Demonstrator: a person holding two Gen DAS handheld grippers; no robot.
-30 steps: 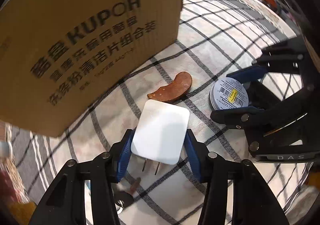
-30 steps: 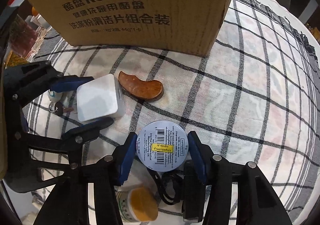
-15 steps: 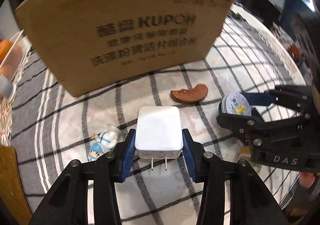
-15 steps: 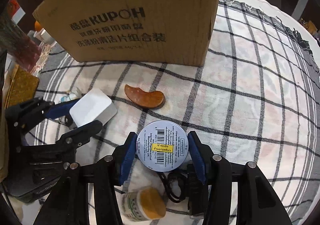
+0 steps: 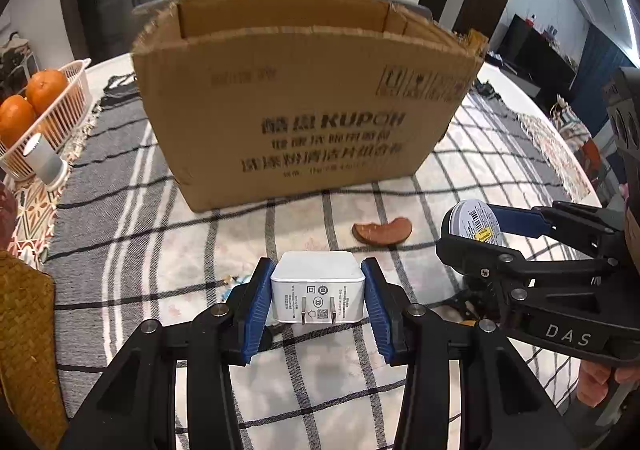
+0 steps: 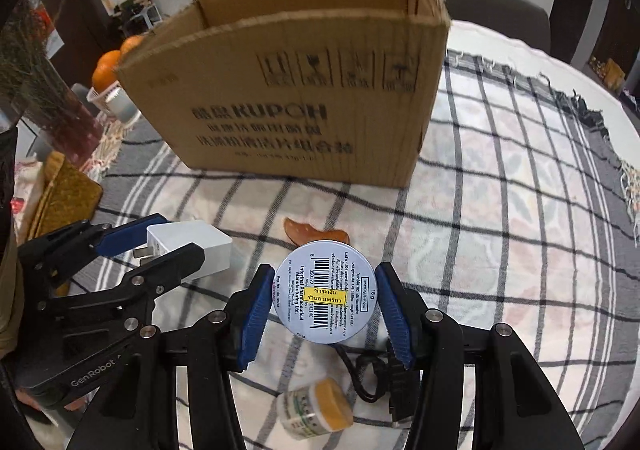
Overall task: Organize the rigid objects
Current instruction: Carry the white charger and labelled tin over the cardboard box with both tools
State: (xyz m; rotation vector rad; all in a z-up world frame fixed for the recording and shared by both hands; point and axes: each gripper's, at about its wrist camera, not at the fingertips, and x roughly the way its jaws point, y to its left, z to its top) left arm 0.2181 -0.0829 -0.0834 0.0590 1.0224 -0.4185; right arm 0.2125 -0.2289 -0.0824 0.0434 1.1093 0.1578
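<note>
My left gripper point(image 5: 318, 290) is shut on a white plug charger point(image 5: 318, 284), prongs facing the camera, held above the checked cloth. My right gripper point(image 6: 325, 304) is shut on a round tin point(image 6: 325, 298) with a barcode label, also lifted. Each gripper shows in the other's view: the right with the tin point(image 5: 474, 224), the left with the charger point(image 6: 192, 246). An open cardboard box point(image 5: 304, 110) stands upright ahead of both; it also shows in the right wrist view point(image 6: 296, 90). A brown curved piece point(image 5: 382, 231) lies on the cloth between the grippers and the box.
A small jar with a yellow lid point(image 6: 316, 404) and a black cable point(image 6: 372, 374) lie under my right gripper. A white basket of oranges point(image 5: 44, 110) and a white cylinder point(image 5: 44, 164) stand at the left. A woven mat point(image 5: 24, 330) lies at the near left edge.
Both grippers have risen and tilted up with their objects. The box's open top has come into view, and the charger has turned so its prongs face the camera.
</note>
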